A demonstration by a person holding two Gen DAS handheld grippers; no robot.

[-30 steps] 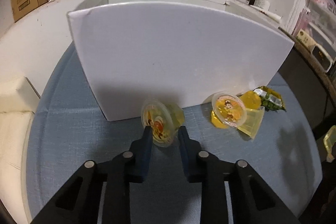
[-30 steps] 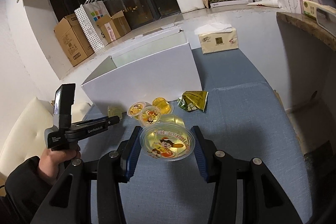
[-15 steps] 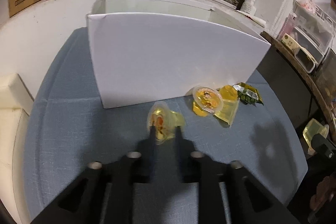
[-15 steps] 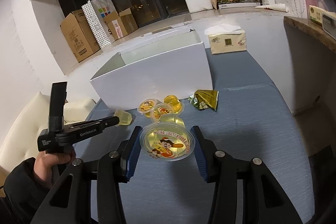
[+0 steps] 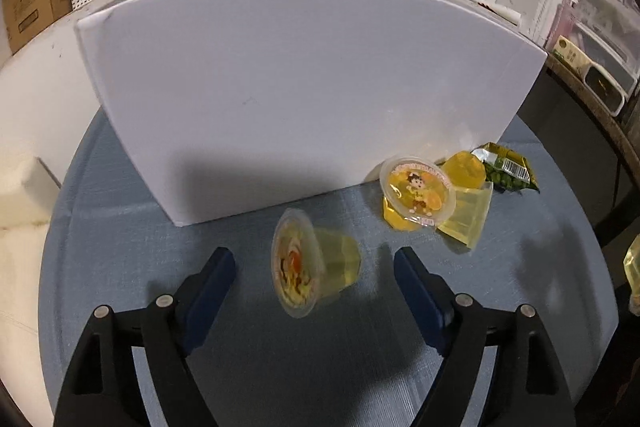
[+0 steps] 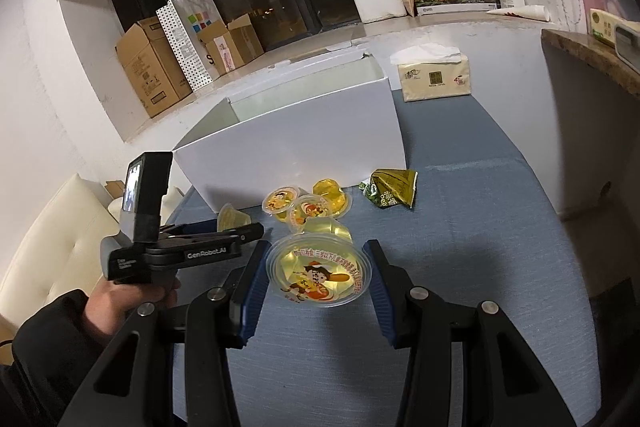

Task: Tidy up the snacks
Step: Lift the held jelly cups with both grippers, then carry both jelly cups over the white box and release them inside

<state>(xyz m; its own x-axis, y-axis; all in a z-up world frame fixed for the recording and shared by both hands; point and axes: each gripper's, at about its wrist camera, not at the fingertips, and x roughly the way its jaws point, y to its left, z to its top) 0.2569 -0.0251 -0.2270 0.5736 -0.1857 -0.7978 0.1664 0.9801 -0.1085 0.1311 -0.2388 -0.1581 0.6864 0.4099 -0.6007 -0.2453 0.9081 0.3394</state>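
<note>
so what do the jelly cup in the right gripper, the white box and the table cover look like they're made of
Jelly cup: thin clear plastic, see-through to the yellow jelly, with a glossy printed film lid.
White box: probably matte coated cardboard or foam board; flat, unglazed walls with a folded corner edge.
Table cover: woven blue-grey fabric, with a fine visible weave and no shine.

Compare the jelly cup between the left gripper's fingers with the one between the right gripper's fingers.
The left gripper is open, so its jelly cup lies free on its side on the blue cloth; the right gripper is shut on its jelly cup, holding it off the cloth. The left cup's lid faces sideways; the right cup's faces the camera. Both are clear yellow cups with cartoon lids.
</note>
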